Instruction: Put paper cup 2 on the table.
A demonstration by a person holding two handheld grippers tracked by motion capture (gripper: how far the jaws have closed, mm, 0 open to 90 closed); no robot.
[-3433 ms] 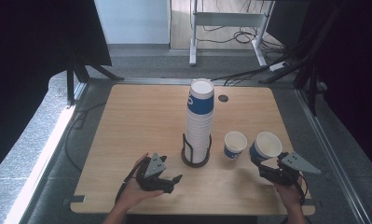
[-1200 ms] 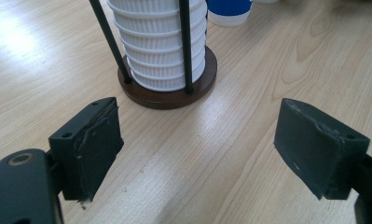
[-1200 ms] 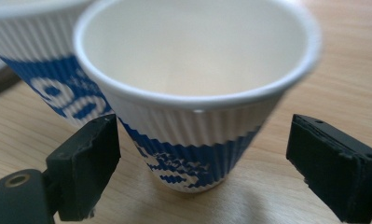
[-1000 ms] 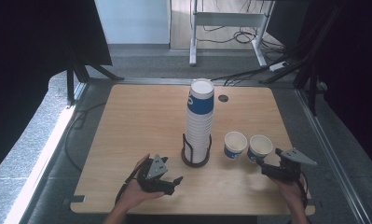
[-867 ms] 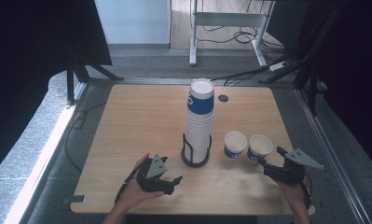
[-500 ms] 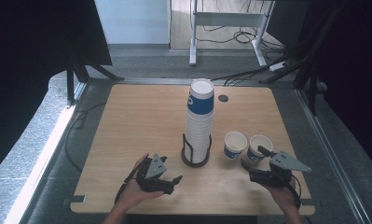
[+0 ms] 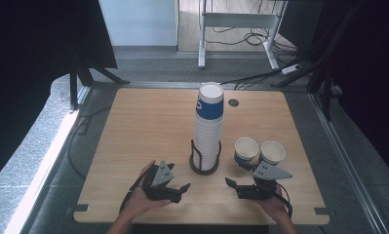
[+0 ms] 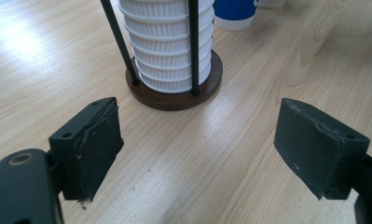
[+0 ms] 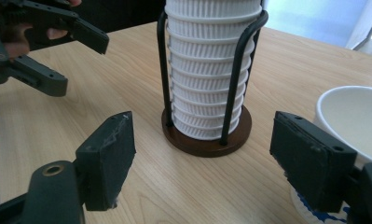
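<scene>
Both grippers empty, jaws apart: left gripper [image 7: 178, 188] and right gripper [image 7: 237, 187] flank cup stack [image 7: 207, 129]; two cups [image 7: 246, 149] just beside right.

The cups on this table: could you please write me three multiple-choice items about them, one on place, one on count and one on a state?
1. Where does the cup stack stand?
A. in a wire holder near the table's middle
B. at the table's far left corner
C. on the floor

2. How many loose cups stand right of the holder?
A. none
B. two
C. five

3. How are the jaws of the right hand-held gripper?
A. shut on a cup
B. shut on the holder
C. open, holding nothing

Answers:
1. A, the high view shows the stack rising from the black holder on its brown base.
2. B, one cup and another stand side by side.
3. C, the right gripper view shows its pads wide apart with bare table between.
</scene>
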